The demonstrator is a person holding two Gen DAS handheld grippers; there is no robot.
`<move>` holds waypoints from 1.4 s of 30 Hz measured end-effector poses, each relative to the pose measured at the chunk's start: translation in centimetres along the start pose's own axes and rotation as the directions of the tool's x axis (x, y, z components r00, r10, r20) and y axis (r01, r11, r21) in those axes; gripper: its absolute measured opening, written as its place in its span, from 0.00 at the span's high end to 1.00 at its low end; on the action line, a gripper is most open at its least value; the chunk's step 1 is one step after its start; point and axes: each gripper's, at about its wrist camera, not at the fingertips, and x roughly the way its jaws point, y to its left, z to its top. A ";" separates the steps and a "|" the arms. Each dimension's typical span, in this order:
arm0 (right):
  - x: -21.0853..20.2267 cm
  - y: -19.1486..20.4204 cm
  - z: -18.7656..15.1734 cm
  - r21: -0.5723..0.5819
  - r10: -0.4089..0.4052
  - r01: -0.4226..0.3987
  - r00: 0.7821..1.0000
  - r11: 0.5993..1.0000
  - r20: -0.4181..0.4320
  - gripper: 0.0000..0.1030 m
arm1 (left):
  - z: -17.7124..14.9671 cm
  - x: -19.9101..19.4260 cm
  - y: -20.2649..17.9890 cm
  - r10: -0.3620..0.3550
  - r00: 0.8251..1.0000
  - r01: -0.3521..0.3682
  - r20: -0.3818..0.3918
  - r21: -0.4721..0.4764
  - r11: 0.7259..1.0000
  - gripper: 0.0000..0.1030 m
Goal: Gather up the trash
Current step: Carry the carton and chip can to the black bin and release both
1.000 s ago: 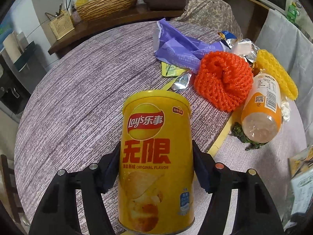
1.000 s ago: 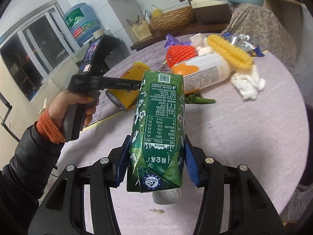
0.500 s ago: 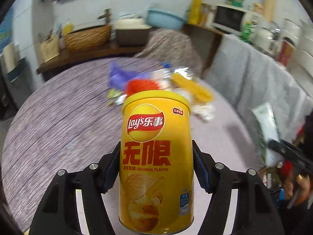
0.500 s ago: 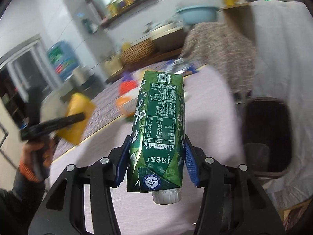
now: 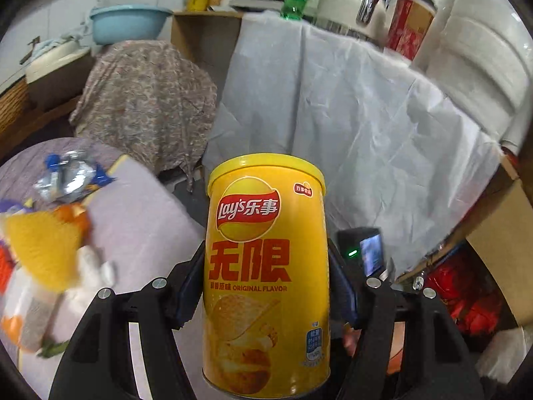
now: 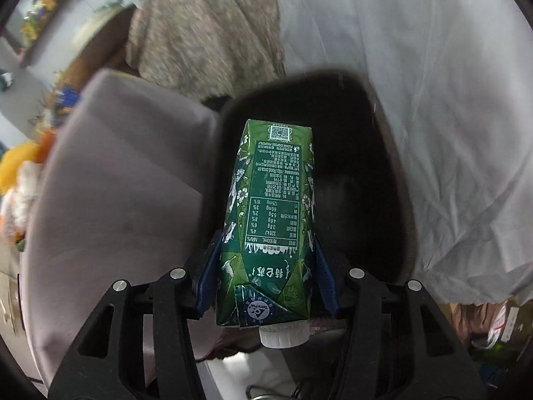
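Clamping both loads — left gripper (image 5: 266, 286) pinches yellow chip can (image 5: 266, 266), right gripper (image 6: 266, 276) pinches green carton (image 6: 269, 220) over black bin (image 6: 349, 173) beside the table (image 6: 116, 173).

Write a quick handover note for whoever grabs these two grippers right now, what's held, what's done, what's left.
Left gripper: shut on the yellow chip can, upright, past the table edge.
Right gripper: shut on the green carton, cap toward the camera, over the black bin.
Done: both pieces lifted off the table.
Left: drop the carton, then the can; the yellow net, foil wrapper and other litter remain on the table.
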 end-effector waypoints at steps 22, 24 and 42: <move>9.1 -1.3 2.1 -0.043 -0.110 0.102 0.952 0.994 -0.284 0.29 | 3.4 16.1 -1.6 0.104 0.969 -0.125 -0.225 -0.084 0.989 0.37; 6.3 -1.5 1.6 -0.044 -0.086 0.078 0.971 0.996 -0.225 0.29 | 3.5 17.0 -1.8 0.103 0.965 -0.126 -0.241 -0.082 0.989 0.37; -8.0 -6.0 -6.5 0.134 -0.113 0.107 0.993 0.985 0.037 0.29 | 0.5 26.1 -2.6 0.102 0.878 -0.134 -0.468 -0.036 0.990 0.31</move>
